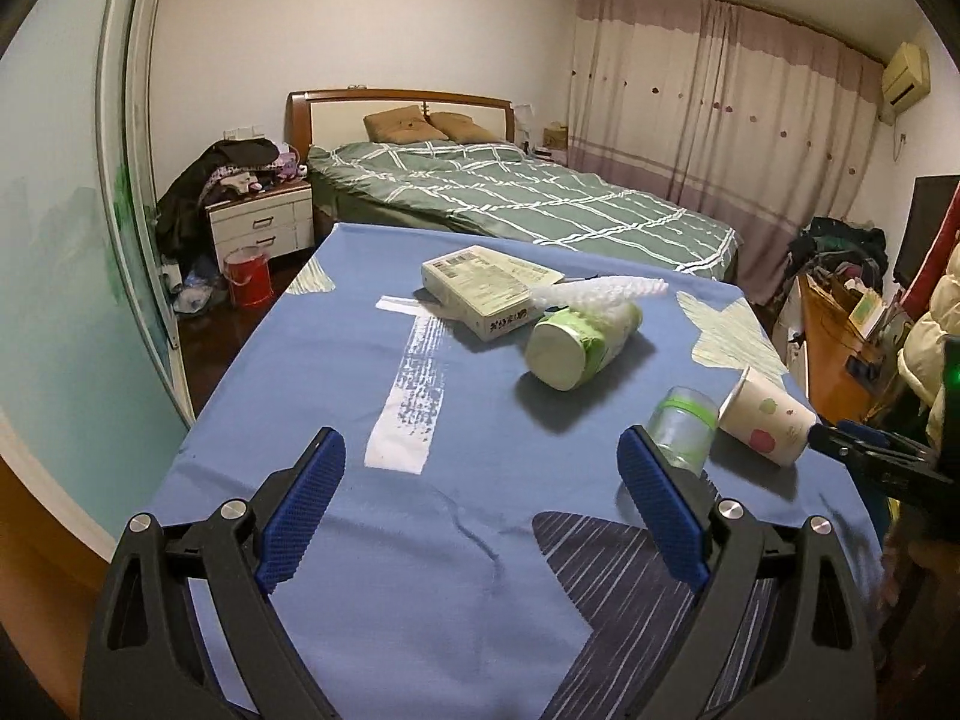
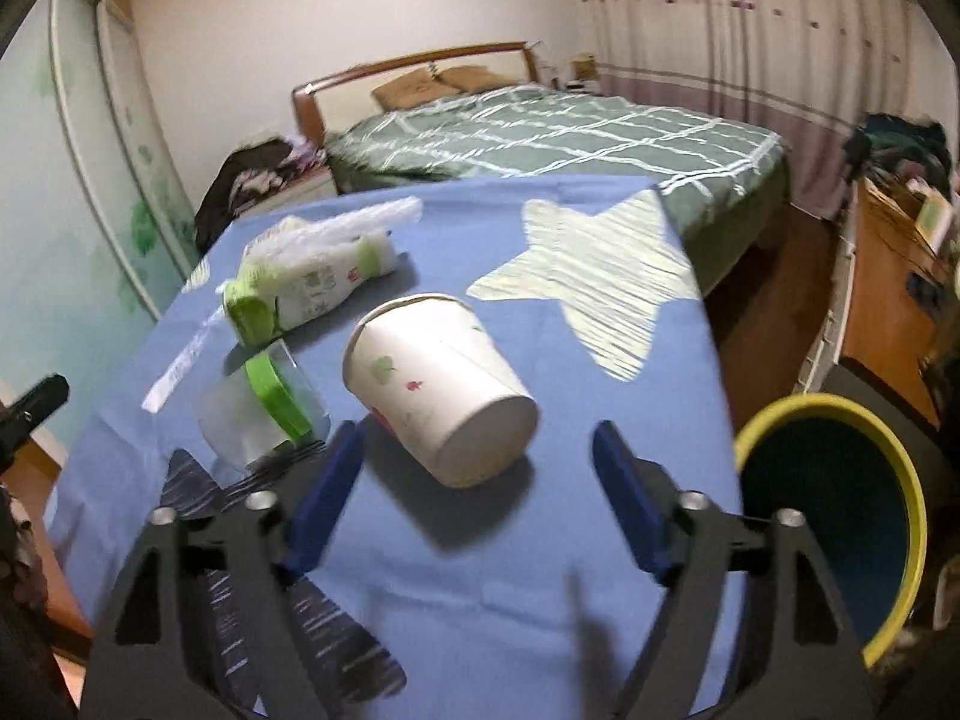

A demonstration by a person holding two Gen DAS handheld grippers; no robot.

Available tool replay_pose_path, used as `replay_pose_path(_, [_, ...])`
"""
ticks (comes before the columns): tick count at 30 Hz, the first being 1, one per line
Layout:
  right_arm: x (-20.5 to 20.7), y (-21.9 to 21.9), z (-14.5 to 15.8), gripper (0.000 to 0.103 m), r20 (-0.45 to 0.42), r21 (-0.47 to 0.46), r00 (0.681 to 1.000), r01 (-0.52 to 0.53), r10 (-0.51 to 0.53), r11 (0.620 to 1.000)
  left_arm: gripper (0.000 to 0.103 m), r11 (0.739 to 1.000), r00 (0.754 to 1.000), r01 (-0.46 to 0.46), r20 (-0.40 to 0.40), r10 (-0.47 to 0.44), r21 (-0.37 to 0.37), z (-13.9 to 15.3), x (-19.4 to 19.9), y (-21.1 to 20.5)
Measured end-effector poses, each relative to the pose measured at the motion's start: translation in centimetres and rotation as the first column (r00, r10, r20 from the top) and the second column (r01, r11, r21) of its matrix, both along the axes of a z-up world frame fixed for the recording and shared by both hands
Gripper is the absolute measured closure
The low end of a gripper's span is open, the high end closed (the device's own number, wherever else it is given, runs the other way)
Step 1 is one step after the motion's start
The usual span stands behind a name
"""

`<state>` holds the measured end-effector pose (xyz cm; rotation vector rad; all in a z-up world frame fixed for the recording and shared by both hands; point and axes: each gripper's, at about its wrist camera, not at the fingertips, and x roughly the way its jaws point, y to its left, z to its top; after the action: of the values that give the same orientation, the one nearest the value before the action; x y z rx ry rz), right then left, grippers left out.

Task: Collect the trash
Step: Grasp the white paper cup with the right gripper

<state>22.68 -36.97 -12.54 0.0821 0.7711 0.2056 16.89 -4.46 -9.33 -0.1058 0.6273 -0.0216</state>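
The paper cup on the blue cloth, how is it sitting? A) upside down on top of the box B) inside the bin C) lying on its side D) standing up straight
C: the paper cup lies tipped on its side on the blue tablecloth, its flat bottom facing the open right gripper, beside the clear plastic cup with the green band.

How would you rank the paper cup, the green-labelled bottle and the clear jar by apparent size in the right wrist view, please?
1. Paper cup, though it lies nearest the camera.
2. Green-labelled bottle.
3. Clear jar, close to the bottle; partly cut off by the jaws, so unsure.
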Motion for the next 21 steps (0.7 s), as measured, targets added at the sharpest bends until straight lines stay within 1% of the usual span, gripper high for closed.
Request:
replay_pose_path(2, [0.9, 0.5, -0.4, 0.024, -0.018, -0.004, 1.000, -0.019, 0.019, 1.000, 0.012, 1.000, 1.000, 0.003, -0.004, -0.003, -0.004, -0.1, 0.0, 0.1])
replay_pose_path(7, [3.0, 1.2, -1.6, 0.024, -0.062, 0.006, 0.997, -0.051, 0.051, 0.999, 0.012, 1.000, 1.000, 0.013, -0.005, -0.013, -0.010, -0.2, 0.0, -0.1])
replay_pose_path(10, [3.8, 1.7, -2.4, 0.024, -0.075, 0.008, 0.994, -0.074, 0.075, 0.997, 0.012, 1.000, 1.000, 0.014, -0.006, -0.014, -0.010, -0.2, 0.1, -0.2])
replay_pose_path(14, [3.9, 2.4, -2.8, 0.024, -0.074, -0.010, 0.992, -0.103, 0.102, 0.995, 0.012, 1.000, 1.000, 0.016, -0.011, -0.016, -0.016, -0.2, 0.1, -0.2])
replay_pose_path(15, [3.9, 2.4, -2.7, 0.027, -0.070, -0.012, 0.992, -0.105, 0.104, 0.994, 0.012, 1.000, 1.000, 0.017, -0.013, -0.017, -0.016, -0.3, 0.2, -0.4])
replay_pose_path(17, [3.6, 2.5, -2.6, 0.037, -0.060, -0.013, 0.993, -0.106, 0.105, 0.994, 0.012, 1.000, 1.000, 0.020, -0.016, -0.020, -0.017, -0.4, 0.3, -0.5])
replay_pose_path(21, [2.8, 2.2, -2.3, 0.040, -0.040, -0.005, 0.995, -0.086, 0.086, 0.996, 0.012, 0.999, 0.999, 0.031, -0.020, -0.032, -0.018, -0.5, 0.2, -0.8])
